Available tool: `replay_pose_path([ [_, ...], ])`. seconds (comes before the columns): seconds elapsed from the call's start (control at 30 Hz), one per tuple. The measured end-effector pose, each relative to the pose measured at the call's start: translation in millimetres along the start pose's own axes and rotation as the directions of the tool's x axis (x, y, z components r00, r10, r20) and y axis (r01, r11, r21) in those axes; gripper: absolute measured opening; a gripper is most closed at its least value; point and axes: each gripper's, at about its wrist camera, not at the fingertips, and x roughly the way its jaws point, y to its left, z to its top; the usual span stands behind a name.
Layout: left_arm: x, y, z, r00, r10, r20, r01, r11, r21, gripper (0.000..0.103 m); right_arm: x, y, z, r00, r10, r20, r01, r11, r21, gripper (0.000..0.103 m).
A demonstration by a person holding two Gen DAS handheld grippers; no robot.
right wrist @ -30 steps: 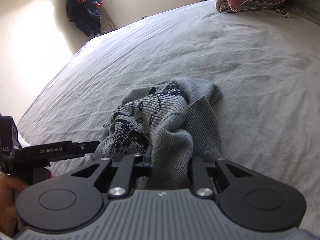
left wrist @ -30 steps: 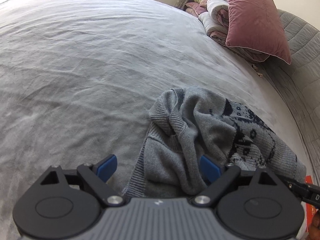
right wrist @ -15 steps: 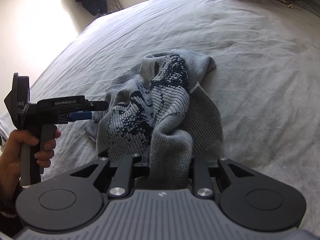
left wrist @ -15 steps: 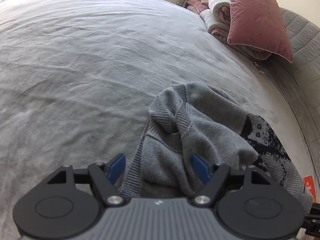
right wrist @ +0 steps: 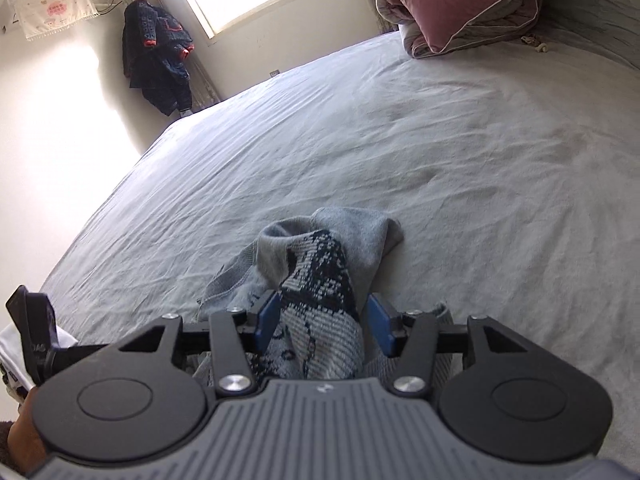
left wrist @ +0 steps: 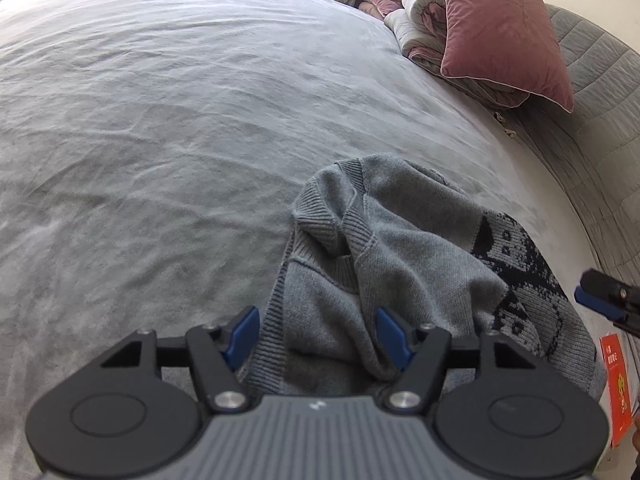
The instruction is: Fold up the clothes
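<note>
A grey knit sweater [left wrist: 400,248] with a dark patterned panel lies crumpled on the grey bed sheet [left wrist: 160,120]. My left gripper [left wrist: 318,334] straddles its plain grey ribbed end. Its jaws are closing with the cloth bunched between the blue pads, and a small gap shows at the left pad. In the right wrist view the sweater [right wrist: 320,252] runs up between the jaws of my right gripper [right wrist: 323,322]. Those jaws are opening, and the patterned fold still fills the space between them. One right gripper fingertip [left wrist: 604,304] shows at the left view's right edge.
A pink pillow [left wrist: 500,28] leans on folded bedding [left wrist: 416,12] by the grey quilted headboard [left wrist: 600,120]. A red card [left wrist: 618,384] lies at the bed's edge. A dark jacket [right wrist: 160,60] hangs near the window. A person's hand [right wrist: 24,436] holds the left gripper's handle.
The left jaws have narrowed around the grey cloth. The right jaws have spread, baring their blue pads, and the right gripper has lifted a little. The patterned part has slid toward the right gripper.
</note>
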Motion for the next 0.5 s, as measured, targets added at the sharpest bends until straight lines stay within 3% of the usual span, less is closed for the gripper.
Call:
replay_pose_path([
  [0.2, -2, 7, 0, 1.000, -0.019, -0.018, 0.019, 1.000, 0.013, 0.058, 36, 6, 20, 0.999, -0.039, 0.013, 0.039, 0.999, -0.005, 0.053],
  [0.5, 6, 8, 5, 0.998, -0.038, -0.047, 0.040, 0.998, 0.047, 0.051, 110, 13, 34, 0.984, -0.174, -0.047, 0.167, 0.977, -0.130, 0.052],
])
